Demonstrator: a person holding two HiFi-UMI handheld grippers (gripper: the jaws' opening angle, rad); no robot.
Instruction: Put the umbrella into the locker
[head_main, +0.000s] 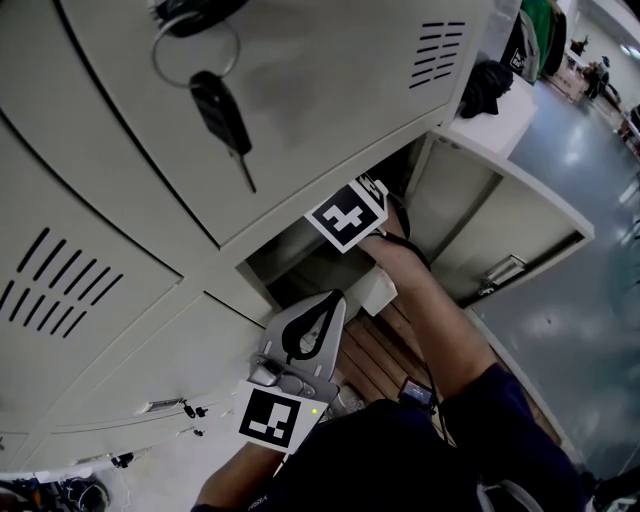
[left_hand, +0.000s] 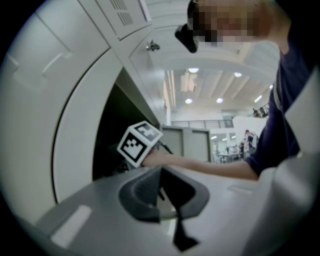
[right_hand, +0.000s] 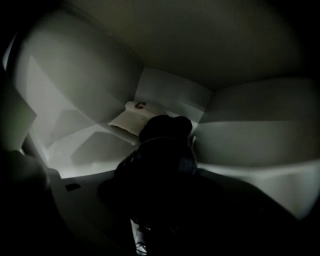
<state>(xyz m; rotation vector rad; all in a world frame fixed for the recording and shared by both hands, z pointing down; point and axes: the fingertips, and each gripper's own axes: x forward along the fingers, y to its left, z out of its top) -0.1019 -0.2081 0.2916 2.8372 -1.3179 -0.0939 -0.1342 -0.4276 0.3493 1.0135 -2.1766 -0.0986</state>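
Observation:
The folded black umbrella (right_hand: 161, 150) fills the middle of the right gripper view, dark against the pale inside of the locker (right_hand: 172, 92). My right gripper (right_hand: 160, 167) is shut on it, and its jaws are lost in shadow. In the head view only that gripper's marker cube (head_main: 347, 215) and the forearm show at the mouth of the open compartment (head_main: 292, 262); the jaws and umbrella are hidden inside. My left gripper (head_main: 328, 300) waits below the opening, shut and empty, and it appears again as the left gripper (left_hand: 161, 192) in its own view.
A white crumpled item (right_hand: 134, 116) lies at the locker's back left. The compartment's door (head_main: 515, 228) stands open to the right. A key (head_main: 222, 112) hangs from the door above. Wooden slats (head_main: 372, 352) lie below the opening. A black bag (head_main: 486, 86) sits on top.

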